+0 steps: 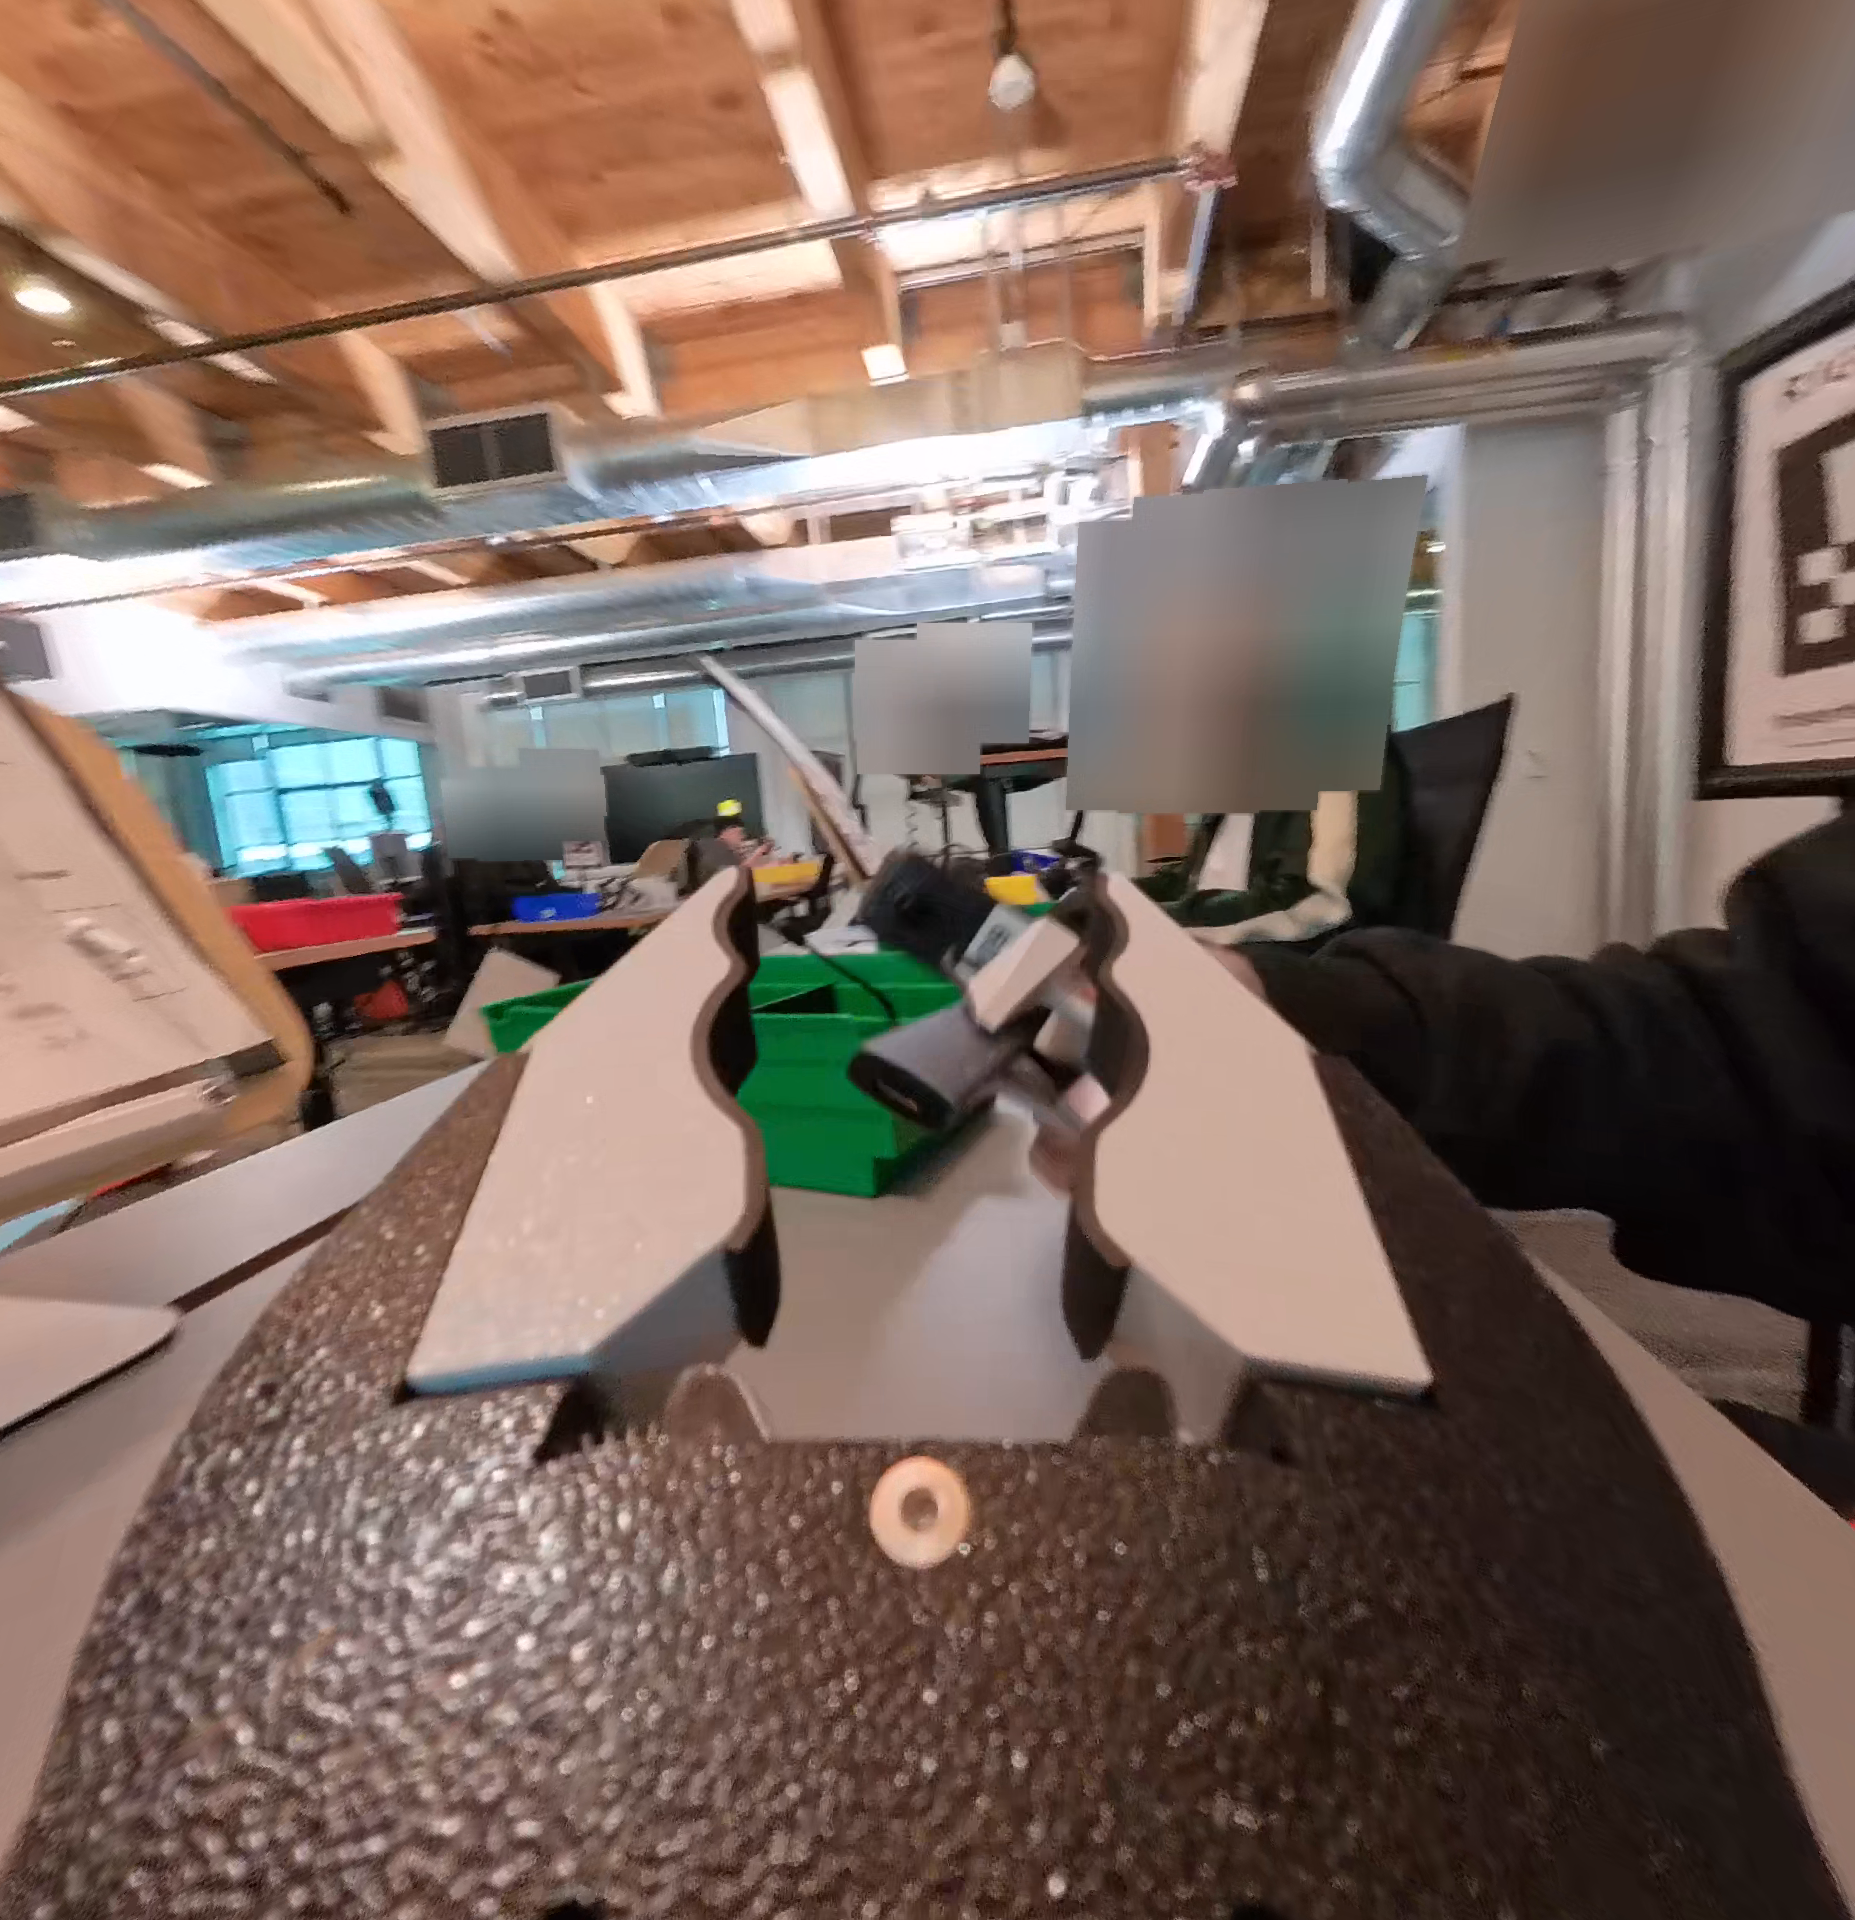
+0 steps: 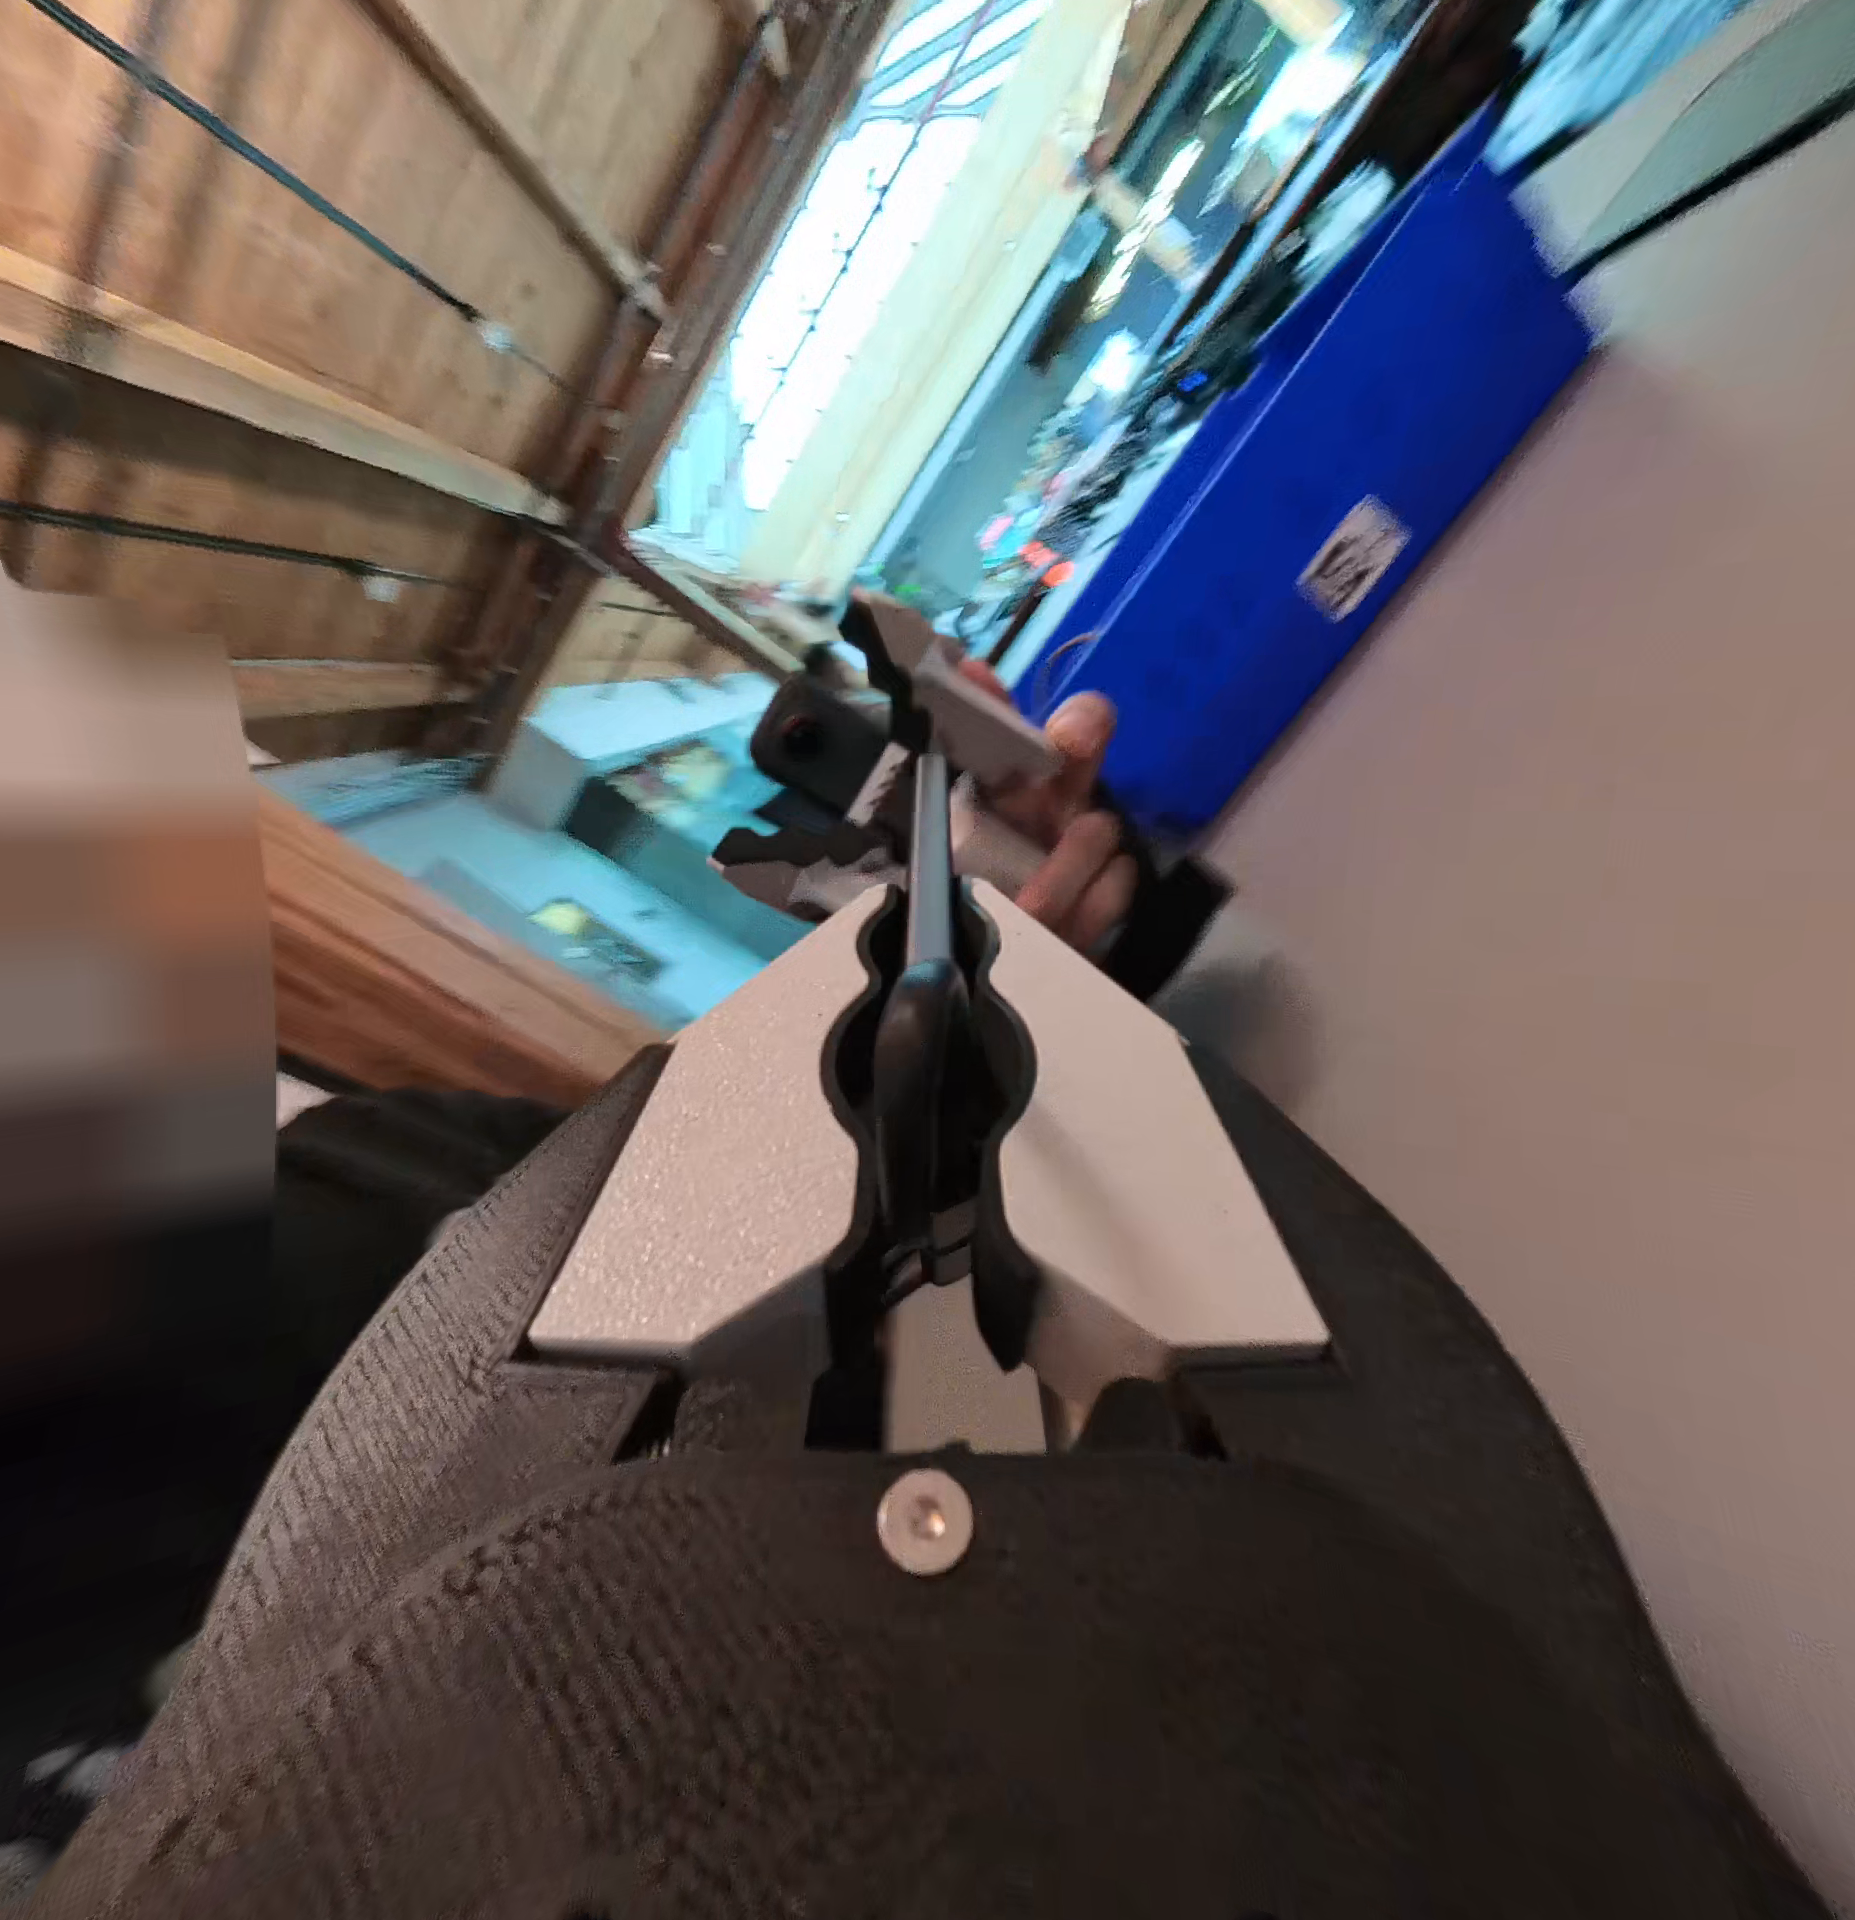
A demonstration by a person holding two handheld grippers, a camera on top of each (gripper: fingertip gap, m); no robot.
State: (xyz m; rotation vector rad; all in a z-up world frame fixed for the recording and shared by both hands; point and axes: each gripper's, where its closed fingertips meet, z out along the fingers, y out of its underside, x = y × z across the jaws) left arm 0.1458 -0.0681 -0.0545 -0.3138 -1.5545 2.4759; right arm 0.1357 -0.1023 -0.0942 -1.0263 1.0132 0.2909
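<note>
- Your left gripper (image 1: 918,894) is spread wide and holds nothing.
- Your right gripper (image 2: 925,904) is clenched on the adapter (image 1: 918,1070).
- The adapter sits between the left fingers, nearer the right-hand one. Its long axis slants across the gap, with the open port facing the left camera.
- A green bin (image 1: 819,1101) stands just behind the adapter.

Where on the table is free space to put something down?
Bare grey tabletop lies in front of the green plastic bin, seen through the open left claw. A pale surface runs beside the blue plastic bin. Crowded: near the green bin, where the right claw, shut on a black cable, meets a grey metal adapter.
</note>
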